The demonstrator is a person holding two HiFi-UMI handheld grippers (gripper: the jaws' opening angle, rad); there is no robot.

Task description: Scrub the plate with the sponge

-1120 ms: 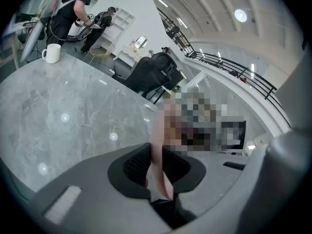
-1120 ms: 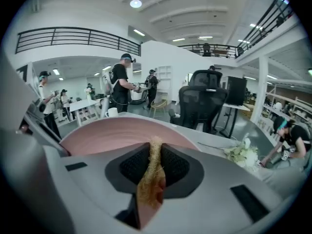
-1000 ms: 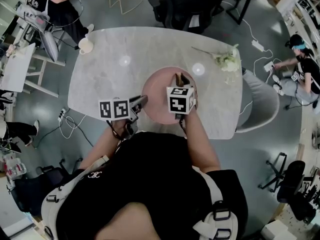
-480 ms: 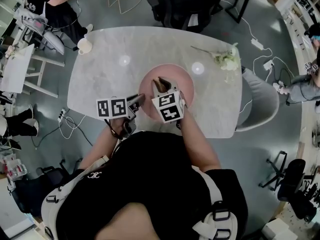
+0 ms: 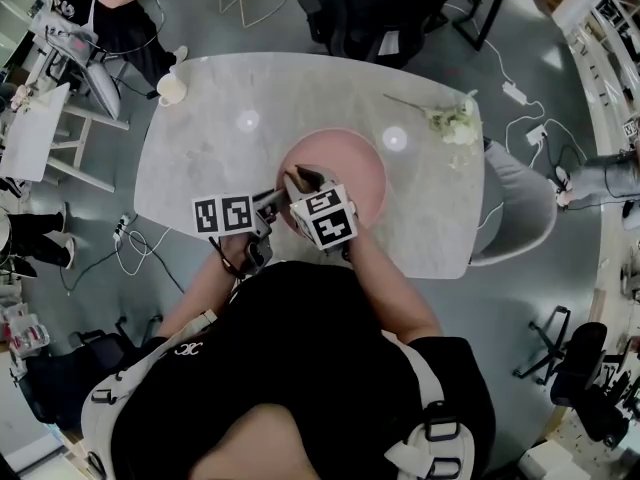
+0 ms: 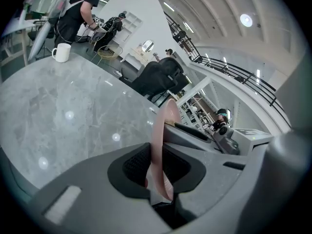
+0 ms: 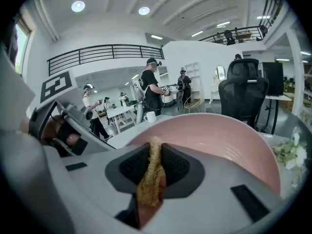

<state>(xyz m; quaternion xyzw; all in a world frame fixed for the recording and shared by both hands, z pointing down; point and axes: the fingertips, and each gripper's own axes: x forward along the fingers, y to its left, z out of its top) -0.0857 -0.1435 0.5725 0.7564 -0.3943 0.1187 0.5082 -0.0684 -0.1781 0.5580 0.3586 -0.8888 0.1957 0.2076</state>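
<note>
In the head view, the pink plate (image 5: pixel 352 166) lies near the middle of the surface's (image 5: pixel 200 158) near edge. The left tongs (image 5: pixel 282 198) meet its left rim and the right tongs (image 5: pixel 301 180) reach over its near-left part. A white mug (image 5: pixel 171 90) stands at the far left corner. In the left gripper view, the left tongs are clamped on the plate's rim, which stands edge-on between them. In the right gripper view, the right tongs pinch a fibrous tan sponge (image 7: pixel 148 182) just above the plate's hollow.
</note>
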